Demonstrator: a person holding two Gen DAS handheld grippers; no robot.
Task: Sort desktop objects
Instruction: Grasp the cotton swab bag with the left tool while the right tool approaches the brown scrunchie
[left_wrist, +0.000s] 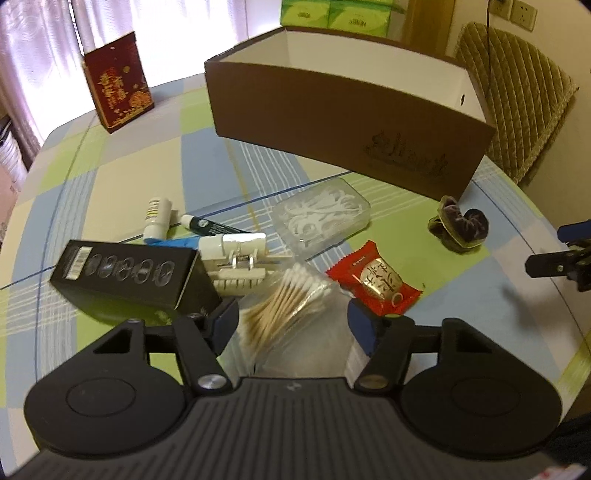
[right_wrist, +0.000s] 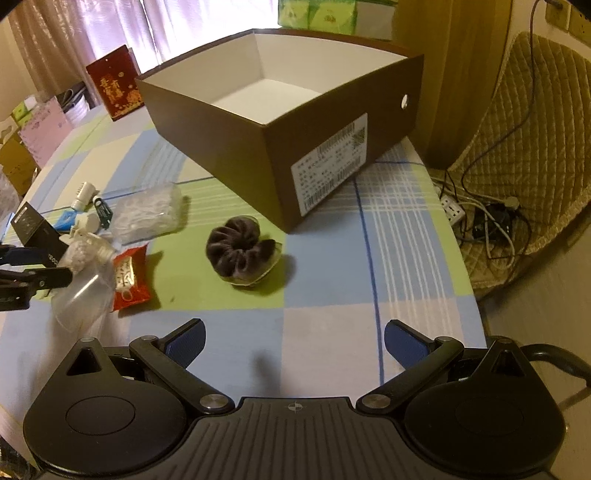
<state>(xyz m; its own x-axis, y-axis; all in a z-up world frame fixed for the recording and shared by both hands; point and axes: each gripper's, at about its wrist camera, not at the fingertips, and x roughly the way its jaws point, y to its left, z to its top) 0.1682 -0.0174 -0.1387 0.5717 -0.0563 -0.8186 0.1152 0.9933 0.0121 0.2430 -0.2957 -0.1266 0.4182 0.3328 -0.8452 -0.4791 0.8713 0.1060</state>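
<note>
The left tongs (left_wrist: 293, 325) straddle the bag of swabs (left_wrist: 284, 306) on the bench (left_wrist: 122, 177), jaws apart; the pads seem not yet to press it, though the clear plastic makes contact hard to judge. The right tongs (right_wrist: 293, 345) hang wide apart and empty over bare cloth, short of the scrunchie (right_wrist: 240, 251). The step looks like the pick-up: next, clamp on the bag and carry it to the empty box (left_wrist: 347, 122) behind.
</note>
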